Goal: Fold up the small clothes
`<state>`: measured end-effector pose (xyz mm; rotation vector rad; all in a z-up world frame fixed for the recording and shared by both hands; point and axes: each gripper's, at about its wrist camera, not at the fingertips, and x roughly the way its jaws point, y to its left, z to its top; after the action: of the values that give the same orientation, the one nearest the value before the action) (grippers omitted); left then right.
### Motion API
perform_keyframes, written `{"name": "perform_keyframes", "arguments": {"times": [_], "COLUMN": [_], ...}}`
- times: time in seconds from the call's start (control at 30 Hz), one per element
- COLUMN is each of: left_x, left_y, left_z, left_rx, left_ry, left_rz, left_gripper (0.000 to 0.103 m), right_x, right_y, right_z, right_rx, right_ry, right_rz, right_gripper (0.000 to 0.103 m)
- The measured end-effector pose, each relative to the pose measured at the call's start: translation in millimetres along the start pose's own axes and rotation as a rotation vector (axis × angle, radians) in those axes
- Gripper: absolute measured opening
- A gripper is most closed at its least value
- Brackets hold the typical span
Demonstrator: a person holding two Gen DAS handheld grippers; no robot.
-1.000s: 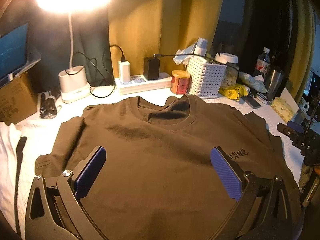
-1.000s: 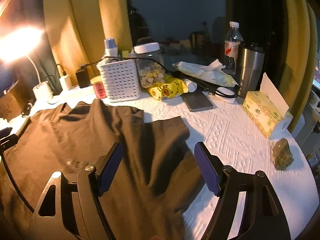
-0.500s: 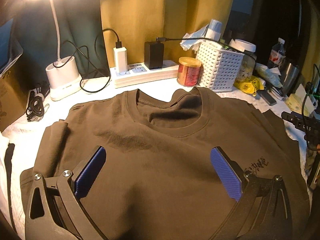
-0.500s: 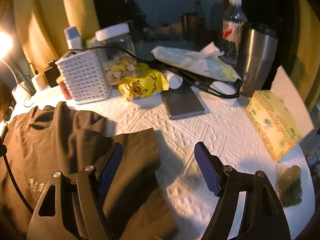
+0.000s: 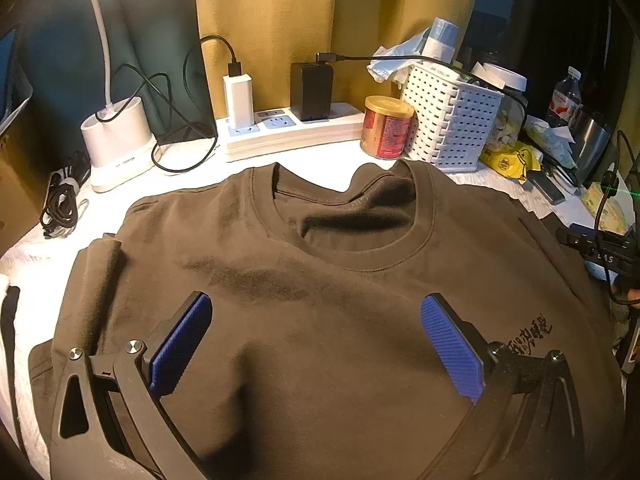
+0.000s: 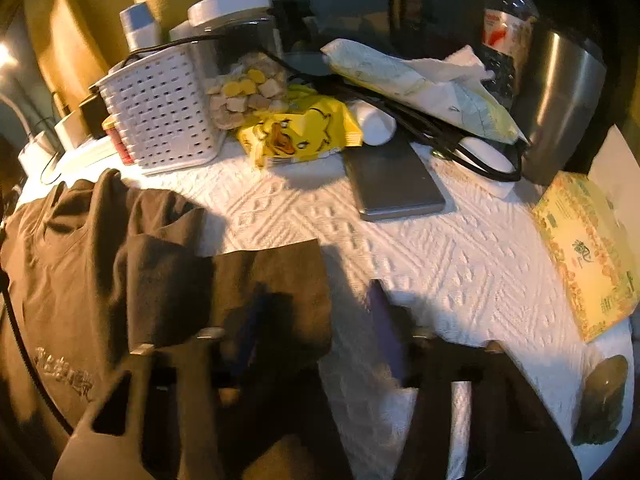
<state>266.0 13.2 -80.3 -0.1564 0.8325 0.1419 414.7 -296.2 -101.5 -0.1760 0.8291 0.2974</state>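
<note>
Dark brown cotton T-shirt (image 5: 328, 320) lies flat on your white embossed table cover (image 6: 460, 256), round ribbed collar away from you. Your left gripper (image 5: 316, 344) hangs wide open above its chest, gripping nothing. Your right gripper (image 6: 316, 328), blurred, has just been closing, half open astride the sleeve (image 6: 276, 280) edge.

Left gripper (image 5: 316, 344) is tilted down with its jaws spread wide, blue pads (image 5: 182, 350) well apart and nothing pinched. Right gripper (image 6: 316, 332) points down too; its jaws have just been closing and look blurred, straddling the edge of a brown T-shirt sleeve (image 6: 276, 280).
</note>
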Motion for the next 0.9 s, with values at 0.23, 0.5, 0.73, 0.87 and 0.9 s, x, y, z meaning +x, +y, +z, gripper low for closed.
{"name": "perform_keyframes", "arguments": {"times": [0.23,0.5,0.73,0.87,0.9], "left_x": [-13,-29,-45,-54,-57], "left_y": [2,11,18,26,28], "left_z": [0,-5,-11,-15,-16], "left_rx": [0.001,-0.013,-0.018,-0.026,-0.027], "left_ry": [-0.021,-0.042,-0.070,-0.089,-0.094], "left_rz": [-0.004,0.000,-0.017,-0.022,-0.021], "left_gripper": [0.102,0.102,0.102,0.102,0.102], "right_x": [-3,-42,-78,-96,-101], "right_y": [10,-2,6,17,22], "right_z": [-3,-2,1,2,3], "right_rx": [-0.033,0.011,-0.002,-0.013,-0.018], "right_ry": [-0.002,-0.094,-0.158,-0.189,-0.197], "right_rz": [0.032,-0.025,-0.032,-0.026,-0.024], "right_gripper": [0.009,0.008,0.008,0.008,0.008]}}
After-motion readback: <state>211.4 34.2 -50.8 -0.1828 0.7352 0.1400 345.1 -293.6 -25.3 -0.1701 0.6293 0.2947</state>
